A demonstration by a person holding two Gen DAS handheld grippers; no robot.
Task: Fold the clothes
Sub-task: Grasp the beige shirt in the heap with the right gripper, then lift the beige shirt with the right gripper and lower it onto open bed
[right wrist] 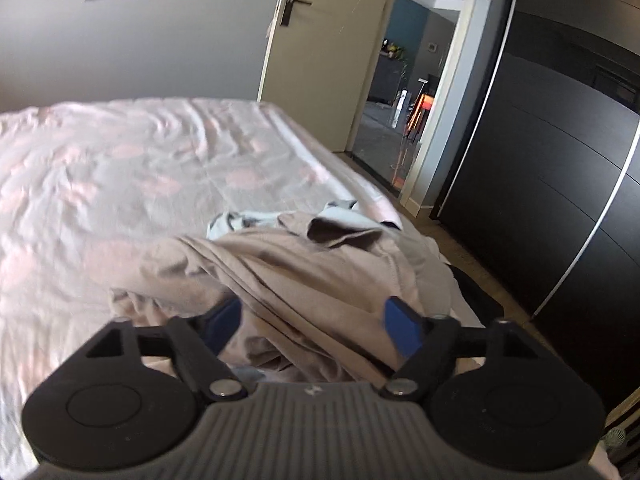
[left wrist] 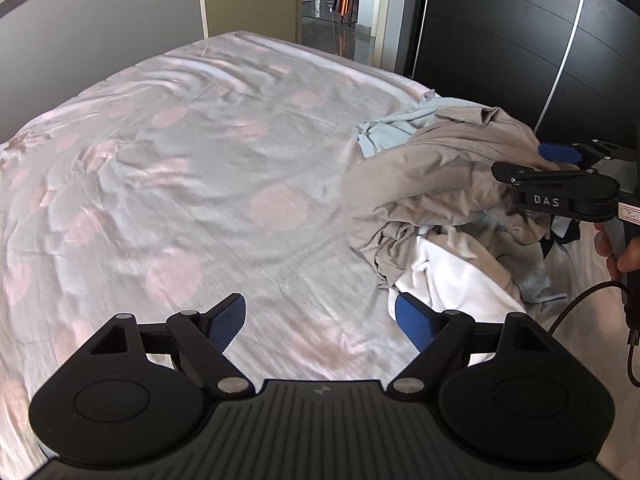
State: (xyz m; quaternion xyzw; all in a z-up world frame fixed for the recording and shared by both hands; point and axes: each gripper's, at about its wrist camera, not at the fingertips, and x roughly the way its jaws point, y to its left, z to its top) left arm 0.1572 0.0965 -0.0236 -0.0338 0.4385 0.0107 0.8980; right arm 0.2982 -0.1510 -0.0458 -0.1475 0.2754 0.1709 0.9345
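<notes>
A heap of clothes lies near the right edge of the bed: a beige garment (left wrist: 432, 168) on top, a light blue one (left wrist: 384, 132) behind it and a white one (left wrist: 452, 276) at the front. My left gripper (left wrist: 320, 320) is open over the bare sheet, just left of the heap, with its right pad beside the white cloth. My right gripper (right wrist: 314, 320) is open, and its blue fingers straddle a ridge of the beige garment (right wrist: 304, 272). The left wrist view shows the right gripper (left wrist: 520, 160) reaching into the heap from the right, held by a hand (left wrist: 616, 248).
The bed (left wrist: 180, 168) carries a wrinkled pale sheet with pink dots, wide and flat to the left of the heap. A dark wardrobe (right wrist: 560, 168) stands to the right, close to the bed edge. Beyond the bed a cream door (right wrist: 320, 40) stands ajar. A black cable (left wrist: 580, 304) hangs below the hand.
</notes>
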